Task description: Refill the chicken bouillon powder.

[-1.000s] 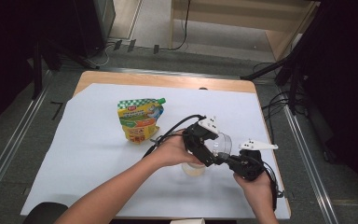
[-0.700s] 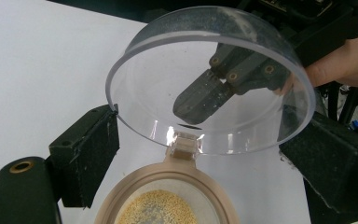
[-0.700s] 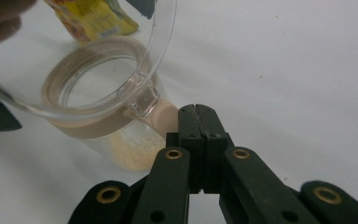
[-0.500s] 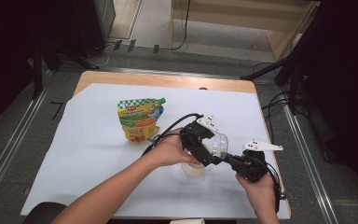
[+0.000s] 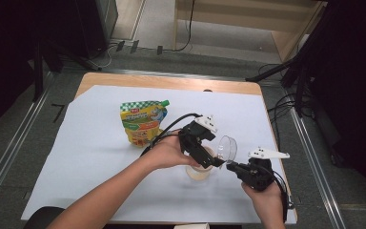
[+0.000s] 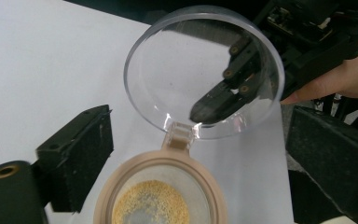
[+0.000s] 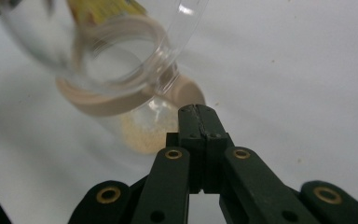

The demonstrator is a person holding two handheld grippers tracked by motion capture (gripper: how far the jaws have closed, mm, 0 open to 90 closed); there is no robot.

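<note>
Change: clear hinged lid (image 5: pixel 227 148) now tipped further open than a second ago.
Right gripper (image 5: pixel 229 165): jaws pressed together, tip touching lid; lid at your 11 o'clock.
Left gripper (image 5: pixel 203 157): jaws spread around jar (image 5: pixel 198 171).
Jar: table (image 5: pixel 76 157), near-right.

One camera looks down overhead; two ride close, sharing the jar (image 6: pixel 161 196).

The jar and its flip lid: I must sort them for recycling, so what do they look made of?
The jar looks like clear plastic with a matte beige collar; yellow granules show through its wall. The flip lid seems glossy transparent plastic: the right gripper is visible through it. Glass cannot be ruled out for the body.
</note>
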